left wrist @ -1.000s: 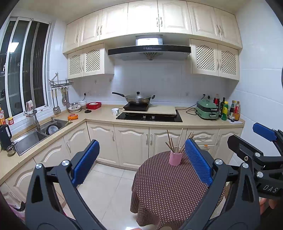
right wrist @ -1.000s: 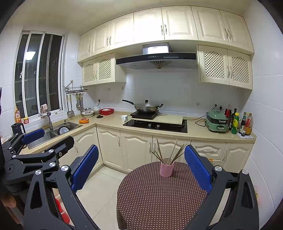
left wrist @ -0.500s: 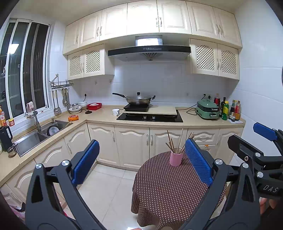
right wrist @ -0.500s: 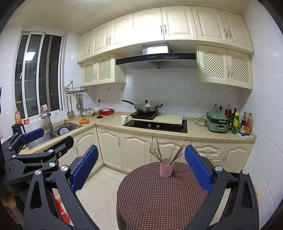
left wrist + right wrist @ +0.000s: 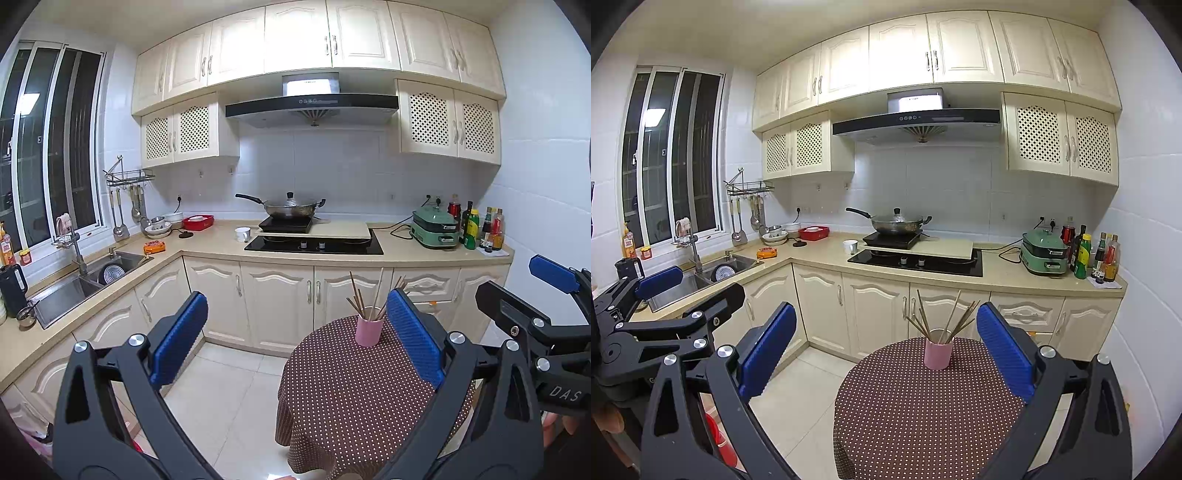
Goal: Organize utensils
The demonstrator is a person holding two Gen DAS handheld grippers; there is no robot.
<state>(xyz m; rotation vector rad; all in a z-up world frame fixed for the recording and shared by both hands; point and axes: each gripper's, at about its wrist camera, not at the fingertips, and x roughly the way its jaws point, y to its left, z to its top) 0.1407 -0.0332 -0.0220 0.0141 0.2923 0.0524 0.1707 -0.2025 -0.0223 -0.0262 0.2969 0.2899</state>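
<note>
a pink cup [image 5: 938,352] stands upright on the far part of a round bench [image 5: 923,417] covered in a brown dotted cloth, and a bunch of chopsticks [image 5: 942,315] stands in it, fanning up and outward. no loose utensil shows on the cloth in either view. so the chopsticks already sit gathered in the cup; this would fit a stage where they are yet to be taken out and sorted as well as one where they have just been put in, and the pictures do not settle which.

both tools hang above the near edge of the bench, well apart from the cup. the left tool [image 5: 295,339] has its blue pads spread wide with nothing between them; the right tool [image 5: 886,347] is spread the same way, also holding nothing.

the relation that matters: the cup lies ahead of both tools and below them. in the right wrist view it sits just right of the midline between the pads, nearly dead ahead. in the left wrist view it sits far to the right, close by the right-hand pad. so the right tool looks better lined up, though neither looks clearly closer. the chopsticks' long axes run steeply upward, splayed left and right, so any grip on one would have to close across a near-vertical stick.
</note>
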